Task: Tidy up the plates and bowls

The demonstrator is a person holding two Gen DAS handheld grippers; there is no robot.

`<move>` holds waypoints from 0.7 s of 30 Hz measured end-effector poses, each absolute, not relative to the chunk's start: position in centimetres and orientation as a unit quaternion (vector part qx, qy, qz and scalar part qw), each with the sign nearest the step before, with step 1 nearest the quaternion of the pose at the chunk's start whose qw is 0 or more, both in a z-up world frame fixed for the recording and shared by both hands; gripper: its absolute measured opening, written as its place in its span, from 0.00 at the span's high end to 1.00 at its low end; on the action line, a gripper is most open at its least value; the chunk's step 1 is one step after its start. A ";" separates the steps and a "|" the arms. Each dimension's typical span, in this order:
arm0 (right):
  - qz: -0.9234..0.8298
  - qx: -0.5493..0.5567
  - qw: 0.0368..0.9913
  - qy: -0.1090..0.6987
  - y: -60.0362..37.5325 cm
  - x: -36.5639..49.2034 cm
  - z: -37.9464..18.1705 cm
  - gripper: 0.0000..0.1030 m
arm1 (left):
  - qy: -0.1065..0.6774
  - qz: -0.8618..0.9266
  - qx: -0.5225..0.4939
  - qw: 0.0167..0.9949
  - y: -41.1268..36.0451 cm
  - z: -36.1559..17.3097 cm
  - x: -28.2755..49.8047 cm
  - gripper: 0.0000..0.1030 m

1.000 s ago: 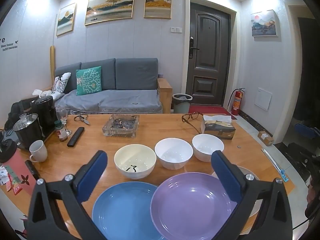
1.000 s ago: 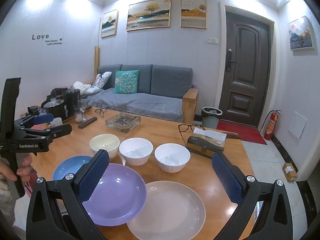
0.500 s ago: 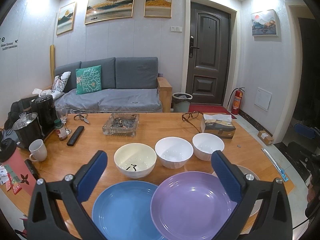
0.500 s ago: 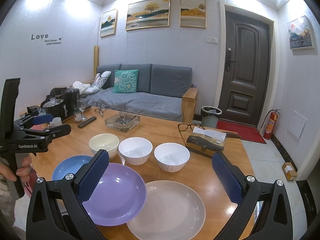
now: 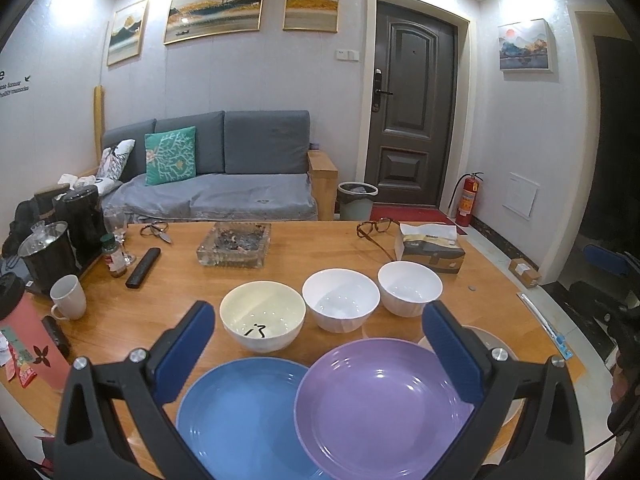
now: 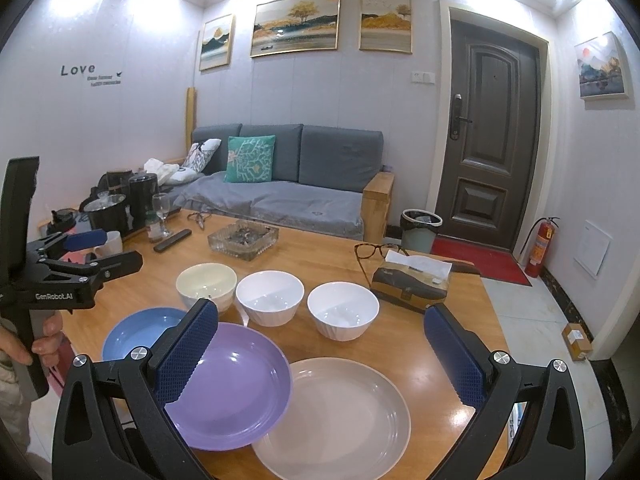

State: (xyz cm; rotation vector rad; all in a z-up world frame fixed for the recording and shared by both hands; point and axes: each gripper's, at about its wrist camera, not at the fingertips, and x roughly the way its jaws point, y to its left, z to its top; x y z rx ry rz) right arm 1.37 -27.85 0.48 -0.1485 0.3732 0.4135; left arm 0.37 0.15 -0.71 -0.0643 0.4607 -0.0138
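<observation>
Both the left gripper and the right gripper hang spread wide and empty above the purple plate, which looks stiff, slippery, breakable, best pinched at its near rim.

Since a second ago we have changed almost nothing. Our right gripper has drifted slightly, so the bowls and plates sit a touch lower and further left in its view. In our left gripper's view we see no shift.
</observation>
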 end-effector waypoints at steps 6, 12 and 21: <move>0.203 -0.075 0.959 0.185 -27.9 1.4 0.5 0.01 | 0.233 -0.011 -0.038 0.972 0.3 -1.0 0.5 0.00; 0.205 -0.072 0.958 0.186 -27.7 1.2 0.8 0.01 | 0.233 -0.012 -0.038 0.972 0.3 -1.1 0.6 0.00; 0.207 -0.070 0.958 0.185 -27.9 1.1 0.4 0.01 | 0.232 -0.015 -0.039 0.972 0.3 -1.1 0.5 0.00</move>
